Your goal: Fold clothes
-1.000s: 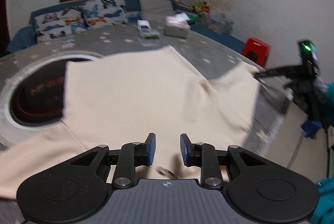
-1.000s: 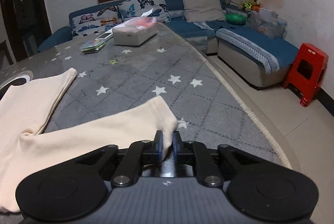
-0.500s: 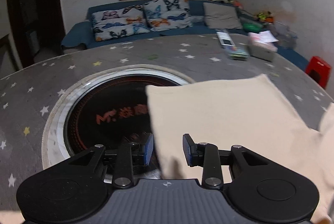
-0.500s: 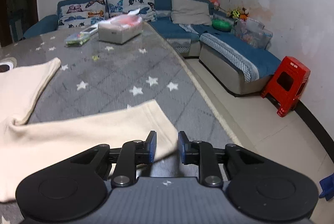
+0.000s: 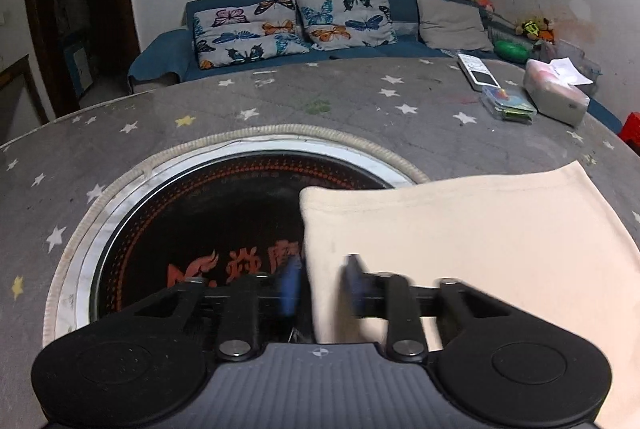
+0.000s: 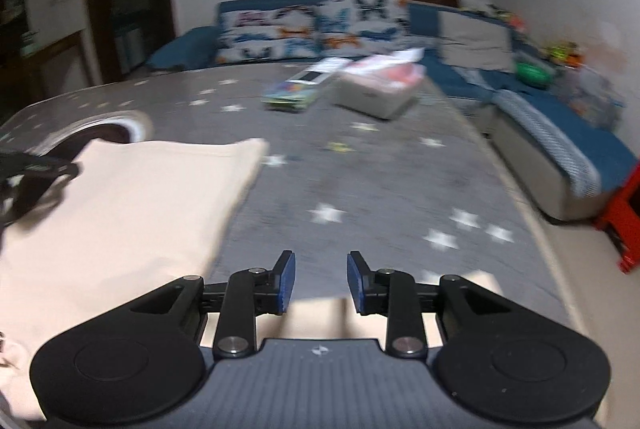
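The cream garment (image 5: 460, 229) is spread on the desk (image 5: 360, 109); the left gripper (image 5: 320, 287) and right gripper (image 6: 320, 281) are held apart, empty.

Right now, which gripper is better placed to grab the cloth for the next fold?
Left, probably. The left gripper is open, its fingers straddling the cloth edge. The right gripper is open over bare table, with the cloth off to its left.

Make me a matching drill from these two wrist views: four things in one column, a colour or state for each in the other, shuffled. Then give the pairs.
Things:
1. garment
2. stool
3. left gripper
4. tissue box

States:
A. red
B. open, over the cloth's edge
C. cream, lying on the table
D. paper sticking out the top

Pairs: 1-C, 2-A, 3-B, 4-D
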The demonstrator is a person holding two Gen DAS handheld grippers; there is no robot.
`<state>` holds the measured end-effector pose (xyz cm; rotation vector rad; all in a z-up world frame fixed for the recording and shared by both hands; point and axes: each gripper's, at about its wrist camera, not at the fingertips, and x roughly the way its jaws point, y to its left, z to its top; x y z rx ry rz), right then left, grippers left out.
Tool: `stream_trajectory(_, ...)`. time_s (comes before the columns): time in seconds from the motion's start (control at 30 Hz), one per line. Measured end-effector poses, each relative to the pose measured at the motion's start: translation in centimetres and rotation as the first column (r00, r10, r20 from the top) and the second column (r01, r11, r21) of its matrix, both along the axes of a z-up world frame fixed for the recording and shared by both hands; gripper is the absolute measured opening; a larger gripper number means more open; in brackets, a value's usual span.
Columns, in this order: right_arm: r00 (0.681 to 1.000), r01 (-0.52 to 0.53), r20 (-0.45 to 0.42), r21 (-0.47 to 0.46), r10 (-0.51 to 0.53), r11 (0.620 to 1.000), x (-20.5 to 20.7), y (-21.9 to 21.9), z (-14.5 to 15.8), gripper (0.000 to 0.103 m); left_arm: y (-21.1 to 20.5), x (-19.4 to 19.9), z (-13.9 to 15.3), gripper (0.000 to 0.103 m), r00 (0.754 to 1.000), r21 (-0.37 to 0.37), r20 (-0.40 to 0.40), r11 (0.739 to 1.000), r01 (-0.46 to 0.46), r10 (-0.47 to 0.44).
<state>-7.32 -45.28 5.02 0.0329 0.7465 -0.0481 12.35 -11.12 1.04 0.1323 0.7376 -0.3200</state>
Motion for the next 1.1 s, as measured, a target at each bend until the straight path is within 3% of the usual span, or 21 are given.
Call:
stream_trajectory(0.43, 0.974, -0.223, -0.033, 0.026, 0.223, 0.975, 8.4, 6.7, -2.0, 0.028, 1.5, 1.0, -0.2, 0.005, 0.996, 0.02, 0.046, 0.996, -0.083, 0.082)
stream_trajectory(0.8, 0.961, -0.271, -0.051, -0.01, 0.271, 0.962, 10.8, 8.7, -2.5, 0.028, 5.1, 1.9, 1.1, 0.011, 0.99, -0.033, 0.033, 0.99, -0.136, 0.137)
stream_trajectory(0.93, 0.948, -0.318, -0.033, -0.001, 0.317, 0.948, 9.3, 9.6, -1.5, 0.028, 8.8, -0.4, 2.8, 0.026, 0.979, -0.063, 0.054, 0.979, -0.194, 0.197)
stream_trajectory(1.0, 0.937, -0.348, -0.024, 0.006, 0.348, 0.938, 8.4, 10.2, -1.0, 0.028, 10.9, -2.3, 3.2, 0.043, 0.968, -0.064, 0.061, 0.969, -0.238, 0.242)
stream_trajectory(1.1, 0.916, -0.401, -0.021, 0.012, 0.401, 0.916, 6.6, 11.6, -0.6, 0.028, 14.2, -5.9, 3.6, 0.051, 0.944, -0.068, 0.063, 0.945, -0.32, 0.324)
